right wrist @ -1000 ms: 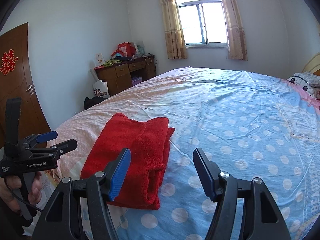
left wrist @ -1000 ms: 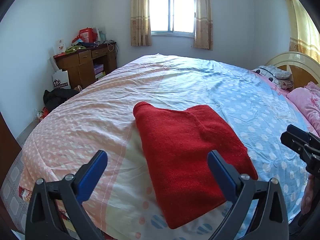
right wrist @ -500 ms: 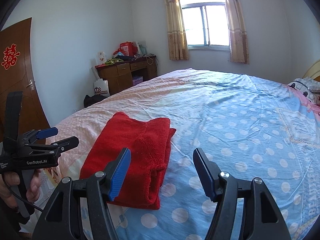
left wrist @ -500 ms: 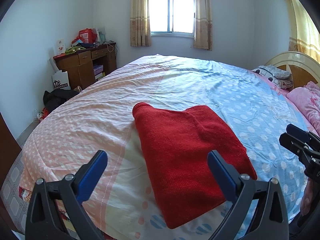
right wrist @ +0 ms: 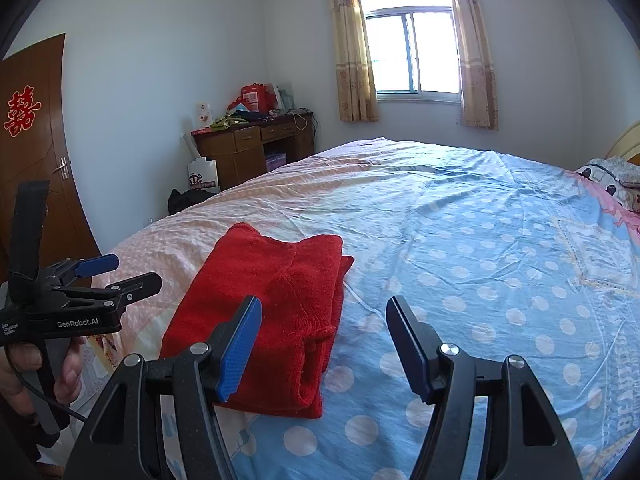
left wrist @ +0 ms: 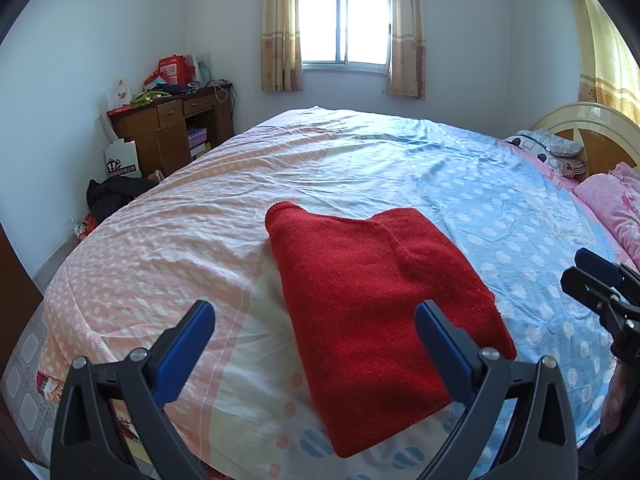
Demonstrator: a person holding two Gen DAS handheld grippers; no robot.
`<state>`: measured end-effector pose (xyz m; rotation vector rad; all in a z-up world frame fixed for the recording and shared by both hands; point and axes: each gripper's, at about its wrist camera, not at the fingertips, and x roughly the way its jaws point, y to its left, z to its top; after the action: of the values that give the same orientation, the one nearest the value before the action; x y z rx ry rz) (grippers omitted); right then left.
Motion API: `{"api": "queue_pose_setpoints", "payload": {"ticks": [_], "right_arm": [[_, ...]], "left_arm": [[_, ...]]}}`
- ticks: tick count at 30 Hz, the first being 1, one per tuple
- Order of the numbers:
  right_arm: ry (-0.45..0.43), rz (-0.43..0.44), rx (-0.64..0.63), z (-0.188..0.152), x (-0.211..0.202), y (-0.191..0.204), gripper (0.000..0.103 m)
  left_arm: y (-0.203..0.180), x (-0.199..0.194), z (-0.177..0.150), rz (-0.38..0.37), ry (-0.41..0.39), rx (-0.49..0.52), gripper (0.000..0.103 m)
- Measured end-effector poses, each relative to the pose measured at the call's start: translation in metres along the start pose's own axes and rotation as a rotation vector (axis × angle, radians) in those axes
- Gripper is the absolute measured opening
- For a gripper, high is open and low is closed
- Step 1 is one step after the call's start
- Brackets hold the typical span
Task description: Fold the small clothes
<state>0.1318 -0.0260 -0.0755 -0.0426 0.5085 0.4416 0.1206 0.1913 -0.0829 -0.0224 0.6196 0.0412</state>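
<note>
A folded red knit garment (left wrist: 372, 280) lies flat on the bed (left wrist: 180, 240), near its front edge. My left gripper (left wrist: 314, 316) hovers above the garment's near end, open, with nothing between its blue pads. In the right wrist view the same red garment (right wrist: 276, 300) lies left of centre. My right gripper (right wrist: 324, 320) stands open over its right edge, apart from the cloth and holding nothing. The left gripper (right wrist: 120, 274) also shows at the left of that view, held in a hand. The right gripper (left wrist: 580, 268) shows at the right rim of the left wrist view.
The bed has a pink and blue dotted sheet (right wrist: 480, 260). Pink pillows (left wrist: 612, 208) and a headboard (left wrist: 592, 128) are at the right. A wooden desk (left wrist: 172, 128) with clutter stands by the far wall, a black bag (left wrist: 112, 196) on the floor, a brown door (right wrist: 36, 140) at the left.
</note>
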Motion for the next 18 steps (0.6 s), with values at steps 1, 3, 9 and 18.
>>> {"api": "queue_pose_setpoints", "payload": {"ticks": [1, 3, 9, 18], "right_arm": [[0.0, -0.001, -0.001, 0.0, 0.0, 0.0001, 0.066], [-0.001, 0.0, -0.001, 0.0, -0.0001, -0.0002, 0.066], [-0.017, -0.006, 0.001, 0.0006, -0.0024, -0.0006, 0.066], [-0.056, -0.021, 0.02, 0.0021, -0.0076, -0.0043, 0.066]], "left_arm": [[-0.0005, -0.0002, 0.0, 0.0, -0.001, 0.001, 0.102], [0.0, -0.0001, -0.0001, -0.001, 0.0, -0.001, 0.102], [-0.0011, 0.0001, -0.001, -0.006, -0.005, -0.001, 0.102], [0.0003, -0.0013, 0.0016, -0.011, -0.007, -0.008, 0.102]]}}
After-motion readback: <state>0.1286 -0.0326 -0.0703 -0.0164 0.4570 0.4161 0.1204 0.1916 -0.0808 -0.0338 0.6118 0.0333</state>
